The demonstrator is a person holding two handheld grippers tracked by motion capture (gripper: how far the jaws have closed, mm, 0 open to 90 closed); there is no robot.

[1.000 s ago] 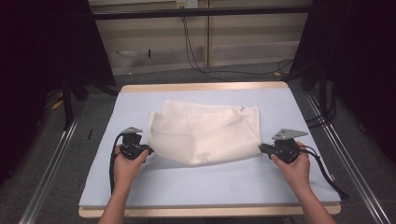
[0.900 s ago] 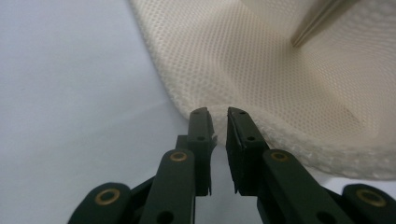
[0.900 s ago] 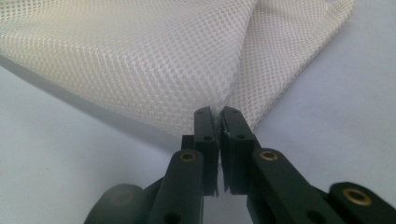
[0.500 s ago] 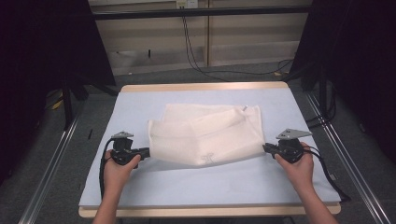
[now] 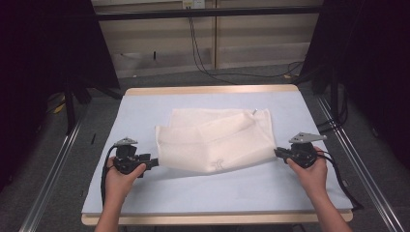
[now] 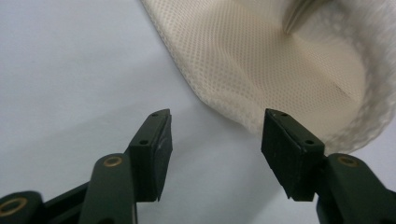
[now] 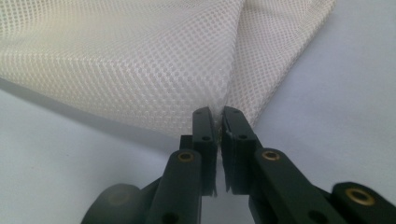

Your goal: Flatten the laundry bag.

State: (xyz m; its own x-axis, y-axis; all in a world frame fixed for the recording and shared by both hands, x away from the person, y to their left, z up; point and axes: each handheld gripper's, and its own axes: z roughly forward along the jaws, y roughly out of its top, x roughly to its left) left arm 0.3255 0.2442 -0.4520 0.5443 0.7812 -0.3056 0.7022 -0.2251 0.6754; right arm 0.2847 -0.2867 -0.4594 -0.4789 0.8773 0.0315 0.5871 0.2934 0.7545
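Note:
A cream mesh cloth (image 5: 215, 140) lies folded on the pale blue table (image 5: 145, 106). My left gripper (image 5: 153, 161) sits just left of the cloth's near left corner. Its jaws have just been opening and now stand open, with nothing between them. In the left gripper view the cloth (image 6: 280, 70) has its rounded edge just past the left gripper (image 6: 215, 135). My right gripper (image 5: 278, 153) is at the cloth's right edge. In the right gripper view the right gripper (image 7: 218, 116) pinches a fold of the cloth (image 7: 140, 60); its jaws have just eased open a little.
The table's wooden front edge (image 5: 217, 218) runs below both hands. Metal rails (image 5: 53, 174) lie on the floor on either side. Cables (image 5: 203, 58) hang behind the table's far edge. Bare table surface lies in front of the cloth.
The left gripper's jaws have opened and let go of the cloth's left corner, which now rests on the table. The left hand drew slightly left and nearer. The right hand stayed put.

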